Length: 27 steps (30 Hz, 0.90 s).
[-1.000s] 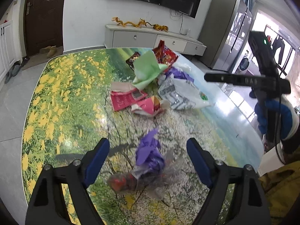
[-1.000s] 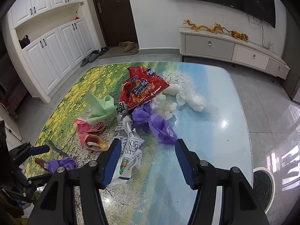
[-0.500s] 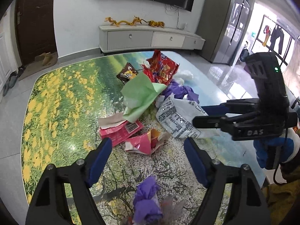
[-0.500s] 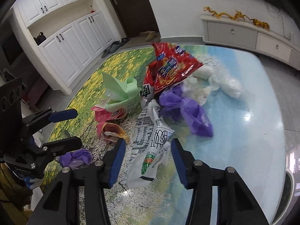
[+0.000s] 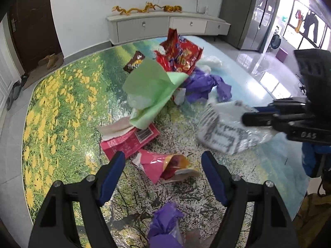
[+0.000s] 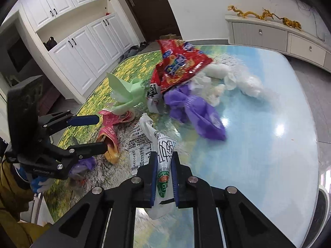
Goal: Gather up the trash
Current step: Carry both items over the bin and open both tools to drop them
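Pinching the white plastic bag [image 6: 163, 165] tight, that's the right gripper [image 6: 163, 161]. Left gripper [image 5: 163, 163] hangs wide open over a pink wrapper [image 5: 165, 166] on the table [image 5: 62, 103].

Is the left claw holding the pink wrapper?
No, the left claw is wide open, and the pink wrapper lies loose on the table between its fingers.

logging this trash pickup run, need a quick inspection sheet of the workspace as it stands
surface: table with a printed meadow top, glossy.
job's things: white printed bag pinched by right gripper; red snack bag, green paper, purple wrapper, pink wrapper loose on the table.
clutter: crumpled clear plastic beside the pile.
grippers: left gripper open above the pink wrapper.
cables: nothing seen on the table.
surroundings: TV cabinet, white cupboards, fridge.
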Each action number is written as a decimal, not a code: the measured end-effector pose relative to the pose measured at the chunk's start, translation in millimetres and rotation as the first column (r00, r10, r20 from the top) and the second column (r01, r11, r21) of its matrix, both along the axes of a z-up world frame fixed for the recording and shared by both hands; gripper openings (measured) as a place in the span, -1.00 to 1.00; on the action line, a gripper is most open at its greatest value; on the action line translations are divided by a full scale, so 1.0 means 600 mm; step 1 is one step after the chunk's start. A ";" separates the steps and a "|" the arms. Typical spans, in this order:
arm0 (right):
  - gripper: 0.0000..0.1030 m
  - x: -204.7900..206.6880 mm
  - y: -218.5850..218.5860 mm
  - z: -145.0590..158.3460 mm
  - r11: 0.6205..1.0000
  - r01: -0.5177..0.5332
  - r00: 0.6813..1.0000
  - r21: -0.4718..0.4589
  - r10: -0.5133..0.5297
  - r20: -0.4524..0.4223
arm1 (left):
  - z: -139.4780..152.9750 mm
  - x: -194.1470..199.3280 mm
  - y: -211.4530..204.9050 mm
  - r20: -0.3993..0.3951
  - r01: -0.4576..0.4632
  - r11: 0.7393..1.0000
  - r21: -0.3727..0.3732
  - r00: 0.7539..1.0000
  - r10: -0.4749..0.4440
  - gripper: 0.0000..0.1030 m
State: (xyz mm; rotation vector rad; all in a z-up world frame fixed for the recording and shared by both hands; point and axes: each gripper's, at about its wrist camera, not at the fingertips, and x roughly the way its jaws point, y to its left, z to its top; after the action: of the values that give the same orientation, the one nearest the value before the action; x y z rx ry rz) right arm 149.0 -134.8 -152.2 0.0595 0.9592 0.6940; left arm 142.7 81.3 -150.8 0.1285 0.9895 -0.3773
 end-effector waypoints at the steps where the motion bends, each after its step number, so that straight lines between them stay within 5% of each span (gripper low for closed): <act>1: -0.76 -0.003 -0.006 0.001 1.000 0.006 1.000 0.002 -0.006 0.006 | -0.001 0.001 -0.002 -0.008 -0.008 1.000 0.003 1.000 0.008 0.45; 5: -0.76 -0.013 -0.033 0.009 0.999 0.033 0.999 0.021 -0.033 0.027 | -0.002 0.011 -0.004 -0.058 -0.105 0.994 0.009 0.993 0.105 0.46; 10: -0.76 -0.024 -0.056 0.022 0.998 0.048 0.997 0.038 -0.050 0.060 | -0.003 0.010 0.009 -0.127 -0.292 0.956 -0.018 0.949 0.287 0.46; 15: -0.76 -0.035 -0.088 0.028 0.995 0.067 0.994 0.071 -0.073 0.084 | -0.013 0.015 -0.007 -0.164 -0.378 0.926 -0.021 0.915 0.370 0.44; 18: -0.76 -0.044 -0.105 0.038 0.993 0.082 0.991 0.084 -0.090 0.099 | -0.026 0.024 -0.014 -0.186 -0.409 0.913 -0.004 0.897 0.401 -0.15; 27: -0.76 -0.096 -0.181 0.063 0.984 0.163 0.971 0.075 -0.173 0.165 | -0.010 -0.016 -0.030 -0.152 -0.418 0.908 -0.022 0.899 0.410 -0.26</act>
State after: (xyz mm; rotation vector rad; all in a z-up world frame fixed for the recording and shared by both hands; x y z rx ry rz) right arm 91.3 -243.2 -114.5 0.1320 0.7585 0.5620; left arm 133.2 63.5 -156.9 -0.1621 1.1179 -0.0198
